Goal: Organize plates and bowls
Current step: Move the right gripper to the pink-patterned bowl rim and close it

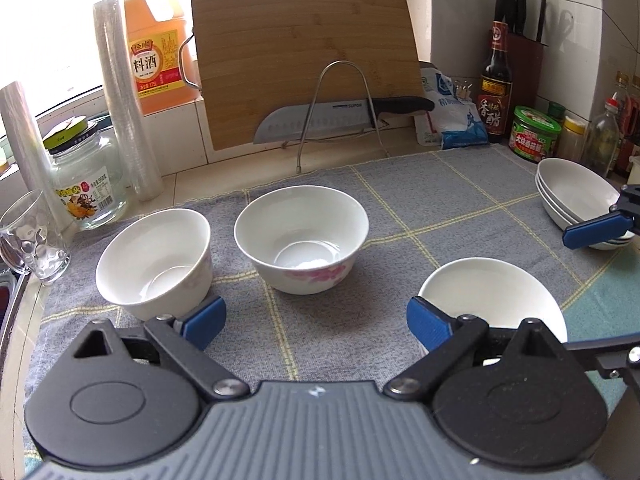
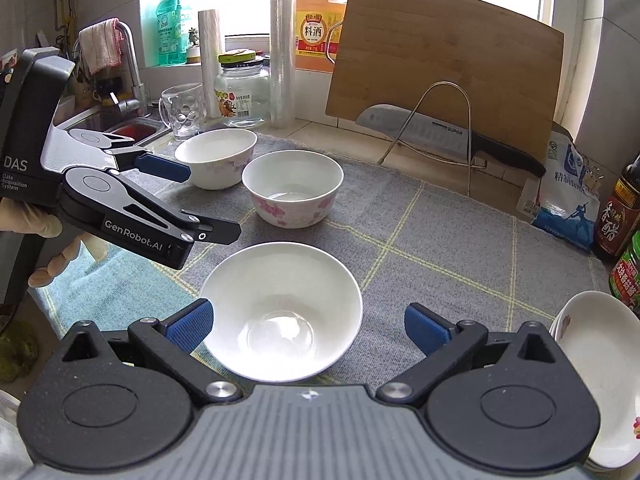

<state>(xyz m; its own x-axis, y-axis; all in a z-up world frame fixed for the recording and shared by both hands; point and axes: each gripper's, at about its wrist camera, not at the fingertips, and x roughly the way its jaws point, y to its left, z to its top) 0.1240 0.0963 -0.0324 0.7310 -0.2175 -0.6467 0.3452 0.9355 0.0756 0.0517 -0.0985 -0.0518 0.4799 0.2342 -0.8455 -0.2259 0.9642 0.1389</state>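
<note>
Three white bowls sit apart on a grey checked cloth (image 1: 400,208). In the left wrist view a pale-flowered bowl (image 1: 154,262) is at left, a pink-flowered bowl (image 1: 302,240) in the middle, and a plain bowl (image 1: 494,300) at right. My left gripper (image 1: 316,320) is open and empty, low between the left and plain bowls. My right gripper (image 2: 308,328) is open, its fingers to either side of the plain bowl (image 2: 280,310), not touching it. A stack of shallow white plates (image 1: 576,200) stands at the right; it also shows in the right wrist view (image 2: 600,376).
A cutting board (image 1: 304,60) and a knife (image 1: 340,118) on a wire rack stand behind. A glass mug (image 1: 30,236), jar (image 1: 86,180), wrap rolls and cooking wine bottle (image 1: 156,40) are at back left. Sauce bottles (image 1: 496,80) and a salt bag line the right. The sink (image 2: 116,124) lies left.
</note>
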